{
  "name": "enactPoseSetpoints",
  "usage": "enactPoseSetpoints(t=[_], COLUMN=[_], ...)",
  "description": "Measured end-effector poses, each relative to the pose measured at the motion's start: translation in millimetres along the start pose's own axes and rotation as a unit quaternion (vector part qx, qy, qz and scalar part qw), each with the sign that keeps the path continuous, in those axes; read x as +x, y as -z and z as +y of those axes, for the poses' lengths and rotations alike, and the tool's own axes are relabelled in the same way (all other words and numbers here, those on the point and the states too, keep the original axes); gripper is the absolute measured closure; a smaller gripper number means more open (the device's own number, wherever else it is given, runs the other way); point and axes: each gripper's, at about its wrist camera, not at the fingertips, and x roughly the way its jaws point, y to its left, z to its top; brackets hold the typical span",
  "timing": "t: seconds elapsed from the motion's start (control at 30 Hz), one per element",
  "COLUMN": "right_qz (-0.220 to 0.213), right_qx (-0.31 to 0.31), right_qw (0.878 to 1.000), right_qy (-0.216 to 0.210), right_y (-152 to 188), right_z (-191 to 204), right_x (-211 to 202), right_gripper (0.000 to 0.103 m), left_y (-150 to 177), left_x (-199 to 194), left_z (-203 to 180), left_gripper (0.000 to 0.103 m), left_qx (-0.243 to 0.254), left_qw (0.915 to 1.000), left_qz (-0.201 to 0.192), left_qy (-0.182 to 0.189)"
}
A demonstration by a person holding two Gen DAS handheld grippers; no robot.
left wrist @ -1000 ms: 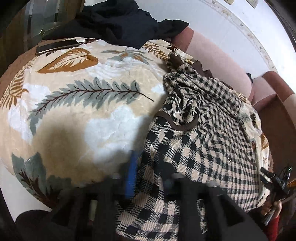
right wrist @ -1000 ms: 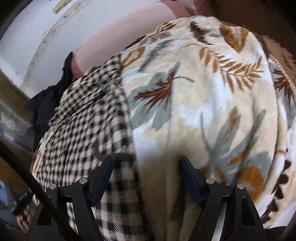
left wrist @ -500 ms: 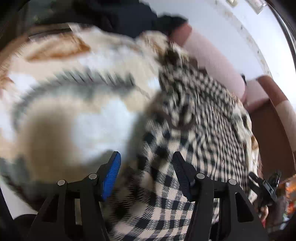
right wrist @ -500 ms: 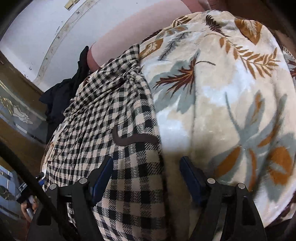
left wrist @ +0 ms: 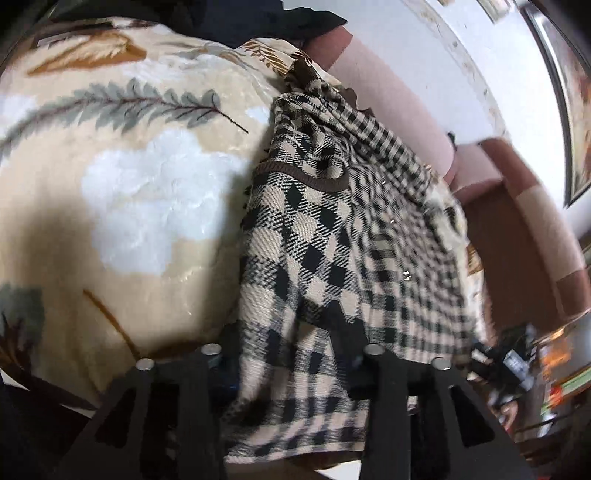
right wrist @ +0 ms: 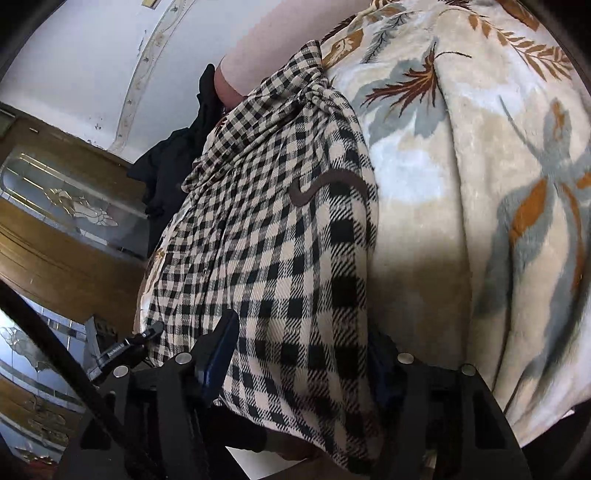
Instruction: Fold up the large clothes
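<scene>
Left wrist view: the checked garment (left wrist: 332,236) lies lengthwise on a leaf-print blanket (left wrist: 122,192) over what looks like a sofa, narrowed into a long strip, so side folds seem done and the end-to-end fold is left. The left gripper (left wrist: 291,365) has just been closing its jaws, with the near hem's corner between them; the blue pads are hidden by cloth and blur, so I cannot tell whether they pinch yet. A dark garment (left wrist: 236,14) waits at the far end.

Right wrist view: the right gripper (right wrist: 299,365) straddles the hem's other corner, its jaws having just narrowed. The left blue pad (right wrist: 218,350) stands beside the fabric, apparently not pressing. This view alone shows the garment's right edge against the blanket and a wooden glazed door (right wrist: 70,218); the left view alone shows the sofa arm (left wrist: 532,236).
</scene>
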Motion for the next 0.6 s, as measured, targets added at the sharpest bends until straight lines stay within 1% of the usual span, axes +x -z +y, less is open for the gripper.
enactPoseSetpoints(t=[0.07,0.13,0.2,0.23,0.27,0.3,0.33,0.37,0.4,0.43,0.47,0.6], right_qz=[0.002,0.001,-0.006,-0.012,-0.019,-0.025,-0.029,-0.030,-0.028,-0.026,-0.026,-0.039], right_qx=[-0.013,-0.024,-0.040,-0.049,-0.057,-0.063,-0.072,-0.078,-0.080,-0.073,-0.054,-0.029], right_qw=[1.000,0.999,0.998,0.996,0.994,0.991,0.987,0.984,0.983,0.985,0.990,0.996], right_qy=[0.012,0.026,0.052,0.071,0.093,0.116,0.141,0.156,0.161,0.152,0.125,0.071], right_y=[4,10,16,19,22,24,28,28,27,25,21,18], right_z=[5,9,17,22,26,31,34,35,36,33,28,19], right_x=[2,3,7,8,11,13,14,13,12,10,3,-30], right_gripper=[0.037,0.037,0.037,0.038,0.041,0.050,0.061,0.068,0.085,0.093,0.094,0.095], left_y=[3,6,9,11,12,12,12,11,10,9,9,15], left_x=[-2,-2,1,2,4,4,5,5,2,-3,-9,-42], left_z=[1,-3,-13,-17,-23,-25,-29,-31,-31,-31,-32,-42], left_gripper=[0.058,0.057,0.057,0.057,0.061,0.079,0.088,0.092,0.094,0.095,0.095,0.095], left_qx=[-0.001,0.008,0.022,0.030,0.040,0.047,0.054,0.056,0.048,0.039,0.035,0.034], left_qw=[1.0000,0.9999,0.9991,0.9983,0.9967,0.9946,0.9917,0.9905,0.9914,0.9926,0.9933,0.9950], left_qz=[-0.004,-0.010,-0.014,-0.014,-0.012,-0.012,-0.010,-0.006,-0.008,-0.012,-0.017,-0.040], left_qy=[0.002,-0.008,-0.033,-0.048,-0.069,-0.092,-0.117,-0.125,-0.121,-0.114,-0.109,-0.085])
